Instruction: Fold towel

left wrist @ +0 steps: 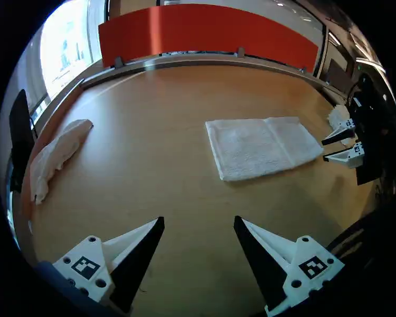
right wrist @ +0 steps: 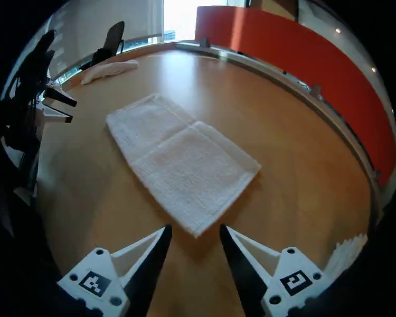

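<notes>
Daylight is admitted through a window point(left wrist: 66, 50) ahead-left of the left gripper point(left wrist: 198, 218); it is overexposed. The table point(left wrist: 161, 158) is evenly lit. A soft shadow is cast beside the towel point(right wrist: 182, 164). Edges are curved by fisheye distortion and darkened, possibly underexposed.

On my table point(left wrist: 145, 174) I count one folded towel point(left wrist: 261, 145), white and flat, right of centre, and one crumpled towel point(left wrist: 55, 153) along the left edge, well apart from it. My left gripper point(left wrist: 198, 218) hangs over bare wood, jaws wide and empty. My right gripper point(left wrist: 324, 150) sits just beside the folded towel's right end, jaws parted, and a red panel point(left wrist: 208, 31) backs the far edge.
</notes>
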A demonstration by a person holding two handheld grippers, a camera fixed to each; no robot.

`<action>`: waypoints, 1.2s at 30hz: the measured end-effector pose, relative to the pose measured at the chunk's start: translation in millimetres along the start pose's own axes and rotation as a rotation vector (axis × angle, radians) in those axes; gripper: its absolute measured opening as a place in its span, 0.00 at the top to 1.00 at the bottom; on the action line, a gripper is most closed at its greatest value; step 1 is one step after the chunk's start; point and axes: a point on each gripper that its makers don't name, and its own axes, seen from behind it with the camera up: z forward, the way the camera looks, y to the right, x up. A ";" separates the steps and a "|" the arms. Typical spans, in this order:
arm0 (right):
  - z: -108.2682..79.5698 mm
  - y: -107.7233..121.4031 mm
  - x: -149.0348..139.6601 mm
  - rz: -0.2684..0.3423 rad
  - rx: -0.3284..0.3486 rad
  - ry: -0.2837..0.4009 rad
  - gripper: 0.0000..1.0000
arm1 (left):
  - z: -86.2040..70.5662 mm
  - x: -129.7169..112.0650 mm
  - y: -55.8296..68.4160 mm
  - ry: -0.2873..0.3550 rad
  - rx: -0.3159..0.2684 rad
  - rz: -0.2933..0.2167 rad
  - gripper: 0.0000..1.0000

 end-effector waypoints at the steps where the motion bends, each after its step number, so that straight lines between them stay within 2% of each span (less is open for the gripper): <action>1: 0.7 0.1 -1.1 -0.001 0.002 -0.003 0.36 | -1.2 -1.9 -0.2 -0.001 0.001 -0.004 0.02; 4: 2.2 0.0 -3.9 -0.005 0.011 -0.009 0.43 | -4.9 -7.6 -1.2 -0.006 0.005 -0.015 0.02; 8: 3.3 0.5 -6.7 -0.009 0.023 -0.021 0.60 | -9.0 -13.0 -2.4 -0.010 0.008 -0.024 0.02; 14: 4.7 1.5 -8.1 -0.020 0.036 -0.030 0.64 | -14.1 -18.5 -2.1 -0.014 0.012 -0.031 0.02; 24: 8.7 -1.9 -4.9 -0.021 0.058 -0.024 0.95 | -20.2 -25.7 -0.5 -0.016 0.016 -0.043 0.02; 29: 1.5 -4.0 2.8 -0.016 0.059 -0.005 0.96 | -22.5 -26.4 2.1 -0.014 0.014 -0.048 0.02; 36: -9.9 4.7 13.8 -0.024 0.016 0.019 0.96 | -25.1 -25.7 5.5 -0.008 0.012 -0.061 0.02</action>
